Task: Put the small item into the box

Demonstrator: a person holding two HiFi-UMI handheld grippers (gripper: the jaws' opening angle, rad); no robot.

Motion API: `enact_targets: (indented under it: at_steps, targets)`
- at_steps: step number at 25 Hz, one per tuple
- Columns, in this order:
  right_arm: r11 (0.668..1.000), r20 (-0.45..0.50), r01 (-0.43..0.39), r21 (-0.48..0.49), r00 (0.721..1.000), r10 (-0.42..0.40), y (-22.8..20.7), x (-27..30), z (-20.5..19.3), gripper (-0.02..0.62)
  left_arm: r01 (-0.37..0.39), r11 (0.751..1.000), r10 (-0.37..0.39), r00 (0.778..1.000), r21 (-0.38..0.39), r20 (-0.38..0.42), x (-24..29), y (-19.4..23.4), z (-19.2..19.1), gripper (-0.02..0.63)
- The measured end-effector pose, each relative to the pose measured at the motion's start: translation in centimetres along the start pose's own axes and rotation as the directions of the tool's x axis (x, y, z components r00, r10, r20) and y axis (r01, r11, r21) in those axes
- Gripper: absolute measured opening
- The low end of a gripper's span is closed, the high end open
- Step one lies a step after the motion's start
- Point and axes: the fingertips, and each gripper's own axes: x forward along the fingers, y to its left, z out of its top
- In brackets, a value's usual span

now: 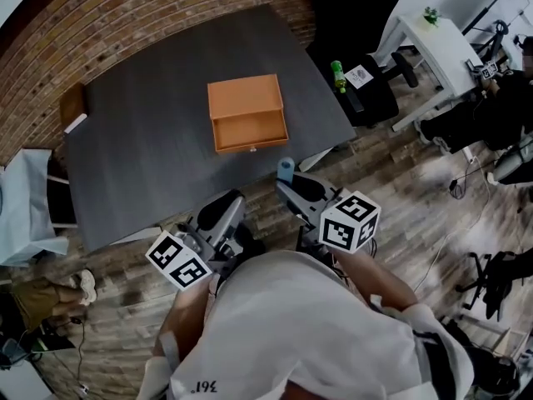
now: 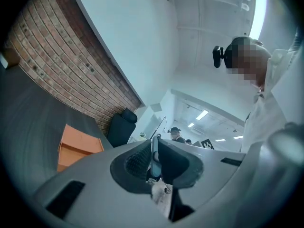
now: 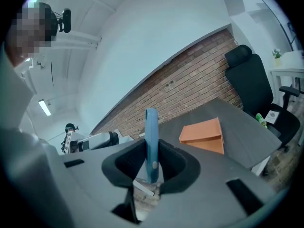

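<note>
Small blue band [image 3: 151,127] stands on edge between the fingers of the right gripper [image 3: 151,152]. Its long axis runs up and out past the fingertips, and its rounded end pokes clear above them. In the head view the band [image 1: 286,170] sits just off the near edge of the dark desk [image 1: 141,157] and points toward the orange box [image 1: 246,111]. The box rests in the middle of the desk with its open side facing the person. The right fingers are clamped on the band's flat sides. The left gripper [image 2: 153,158] is low beside the right one, its fingers drawn together to a thin slit with nothing held. Both grippers are held in front of the person's body, aimed at the desk.
</note>
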Motion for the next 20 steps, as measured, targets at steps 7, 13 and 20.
enact_targets:
  at_steps: [7, 13, 20]
  targets:
    - [1.0, -0.015, 0.02, -0.005, 1.0, -0.02, 0.7, 5.2, 1.0, 0.095, 0.016, 1.0, -0.016, 1.0, -0.013, -0.016, -1.3, 4.4, 2.7, 0.051]
    - [0.999, -0.024, 0.039, -0.007, 0.999, -0.04, 0.5, 7.0, 1.4, 0.095, 0.035, 0.999, -0.036, 0.999, -0.019, -0.039, -1.2, 6.0, 3.2, 0.051]
    - [1.0, -0.056, 0.027, -0.009, 0.998, -0.028, -0.9, 6.8, 1.3, 0.095, 0.016, 1.0, -0.016, 0.999, -0.021, -0.038, 0.2, 6.2, 2.6, 0.051]
